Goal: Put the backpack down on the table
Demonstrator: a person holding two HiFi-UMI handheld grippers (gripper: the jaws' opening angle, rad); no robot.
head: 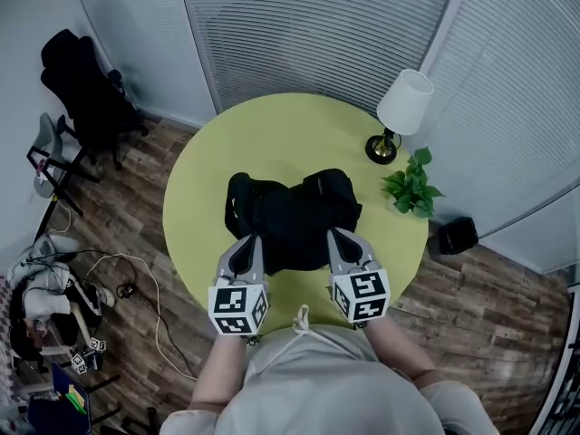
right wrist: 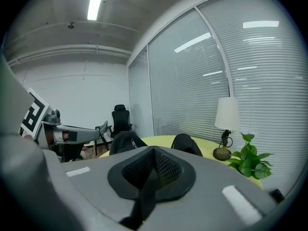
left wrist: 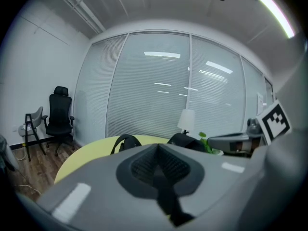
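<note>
Black backpack [head: 292, 214] is lying slumped at the near middle of the round yellow-green table [head: 299, 120], straps trailing left. It is probably soft, floppy and fairly light, so the shoulder straps are looking like the best hold. Left gripper [head: 248, 241] and right gripper [head: 339, 236] are sitting at its near edge, jaws pressed together with nothing visible between them.

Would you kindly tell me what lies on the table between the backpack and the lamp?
Nothing: the head view shows bare yellow-green table between the backpack and the lamp. The potted plant stands off that line, to the backpack's right.
</note>
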